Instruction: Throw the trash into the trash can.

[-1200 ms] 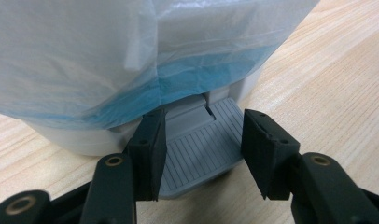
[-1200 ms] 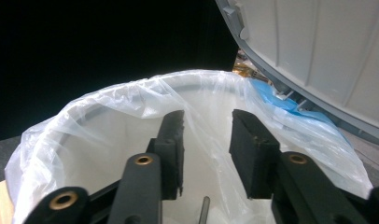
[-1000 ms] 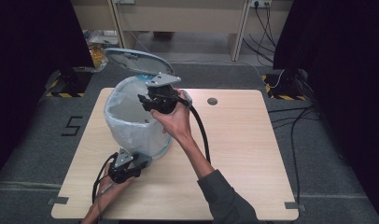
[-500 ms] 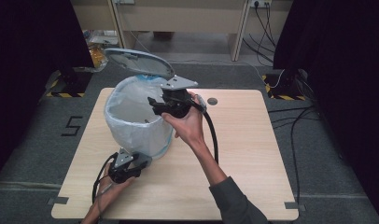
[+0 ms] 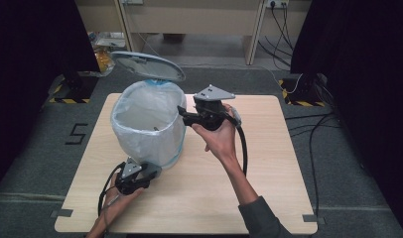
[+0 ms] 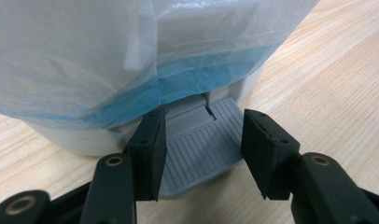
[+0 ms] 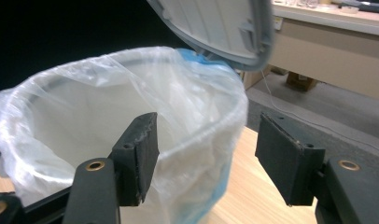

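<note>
The worktop (image 5: 269,168) is pale wood-grain laminate, smooth and matt. The bin (image 6: 75,140) is matt grey plastic, its pedal (image 6: 201,154) finely ribbed, its lid (image 5: 147,64) at upper left smooth. The bin liner (image 7: 108,116) is thin, crinkled, translucent white plastic film with a faint sheen, blue showing beneath. Each gripper's pads (image 7: 143,154) are matt black and rough-textured, with brass-coloured rivets.

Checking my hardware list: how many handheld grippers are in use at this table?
2: the left gripper at the bin's pedal, the right gripper at its rim.
</note>
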The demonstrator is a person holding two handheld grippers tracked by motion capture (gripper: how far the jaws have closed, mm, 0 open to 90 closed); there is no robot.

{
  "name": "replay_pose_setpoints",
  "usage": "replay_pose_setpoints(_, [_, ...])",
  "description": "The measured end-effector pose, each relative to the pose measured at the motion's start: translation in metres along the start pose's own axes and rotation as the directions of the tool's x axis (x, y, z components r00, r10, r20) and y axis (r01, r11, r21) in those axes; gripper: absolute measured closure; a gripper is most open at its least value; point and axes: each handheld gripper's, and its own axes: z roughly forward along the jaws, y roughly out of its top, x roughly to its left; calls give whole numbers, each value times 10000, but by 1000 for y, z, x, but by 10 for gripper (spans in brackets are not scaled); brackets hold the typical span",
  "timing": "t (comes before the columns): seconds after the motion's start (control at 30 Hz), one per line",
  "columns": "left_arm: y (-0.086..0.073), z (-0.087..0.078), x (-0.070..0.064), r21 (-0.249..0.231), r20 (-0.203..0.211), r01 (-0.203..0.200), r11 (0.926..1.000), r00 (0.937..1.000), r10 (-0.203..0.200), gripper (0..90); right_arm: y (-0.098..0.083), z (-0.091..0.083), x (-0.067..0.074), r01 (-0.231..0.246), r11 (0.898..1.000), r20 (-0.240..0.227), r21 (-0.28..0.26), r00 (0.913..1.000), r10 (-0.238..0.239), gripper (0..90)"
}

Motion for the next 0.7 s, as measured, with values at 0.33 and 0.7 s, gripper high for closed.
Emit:
replay_pose_setpoints(0.33, [0,0,0,-9,2,9,10000,10000,-9,500,-18,-13,-17,-323,9994,388,134,9987,318,374])
replay_pose_setpoints(0.7, [0,0,0,-11,-1,12,10000,10000,-12,500,-35,-27,-31,-539,9982,729,258,9960,519,360])
